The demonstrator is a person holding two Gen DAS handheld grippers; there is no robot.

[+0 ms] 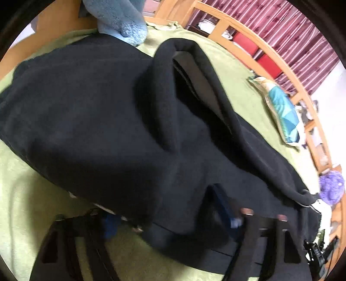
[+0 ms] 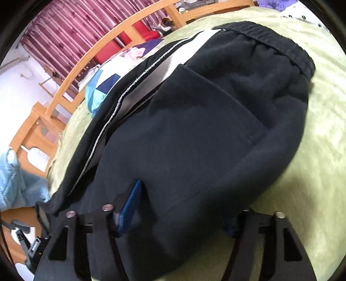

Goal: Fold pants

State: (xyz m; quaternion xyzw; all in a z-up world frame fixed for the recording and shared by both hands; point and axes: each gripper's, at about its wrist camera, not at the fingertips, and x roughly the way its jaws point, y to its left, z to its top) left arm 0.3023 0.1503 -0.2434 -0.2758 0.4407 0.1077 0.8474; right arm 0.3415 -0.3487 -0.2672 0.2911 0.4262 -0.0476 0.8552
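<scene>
Black pants [image 1: 97,103] lie folded on a green bedspread [image 1: 21,190]. In the right wrist view the pants [image 2: 205,134] show an elastic waistband [image 2: 281,43], a back pocket and a white side stripe with a zip [image 2: 155,71]. My left gripper [image 1: 173,222] stands with its blue-padded fingers [image 1: 225,207] spread wide, cloth bunched between them. My right gripper [image 2: 181,218] is also spread wide, its blue pad [image 2: 129,207] against the cloth, which fills the gap between the fingers.
A blue plush toy [image 1: 121,19] sits at the far end of the bed. A patchwork pillow [image 1: 281,112] lies by the wooden bed rail [image 1: 248,34]. A purple fluffy thing [image 1: 330,188] is at the right edge. Striped curtains hang behind.
</scene>
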